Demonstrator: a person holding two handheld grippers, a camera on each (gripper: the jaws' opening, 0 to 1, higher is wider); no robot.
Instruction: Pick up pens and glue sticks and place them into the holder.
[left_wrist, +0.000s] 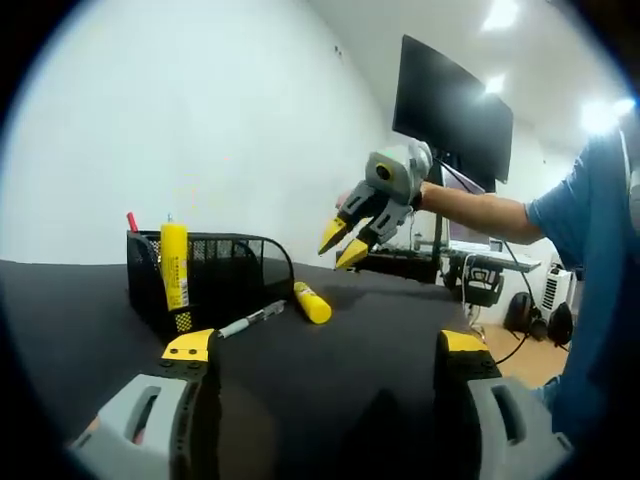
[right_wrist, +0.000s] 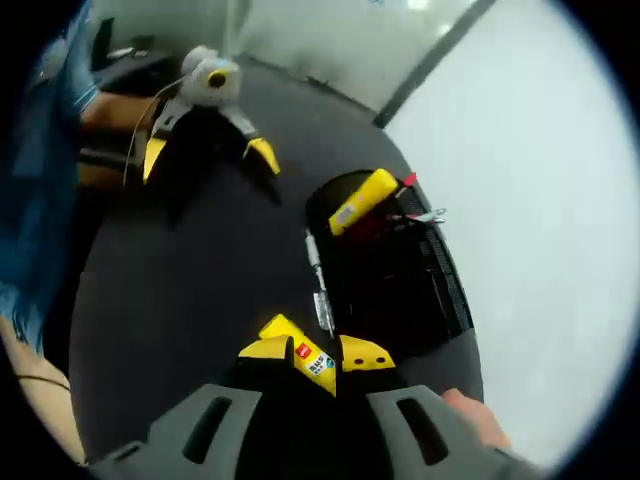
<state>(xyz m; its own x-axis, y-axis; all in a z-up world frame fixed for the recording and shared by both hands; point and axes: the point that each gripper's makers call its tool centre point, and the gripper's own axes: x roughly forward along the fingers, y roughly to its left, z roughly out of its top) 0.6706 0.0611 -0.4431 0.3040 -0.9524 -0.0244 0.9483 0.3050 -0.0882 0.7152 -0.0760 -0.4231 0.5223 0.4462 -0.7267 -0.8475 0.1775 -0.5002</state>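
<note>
A black mesh holder stands on the dark table, holding an upright yellow glue stick and a red pen. Beside it lie a silver-and-black pen and a second yellow glue stick. My right gripper hovers open above that lying glue stick, which appears between its yellow tips without touching them. My left gripper is wide open and holds nothing, low over the table in front of the holder.
A person's forearm and blue sleeve reach in from the right. A dark monitor hangs behind, with a desk and chair past the table's far edge. A white wall lies behind the holder.
</note>
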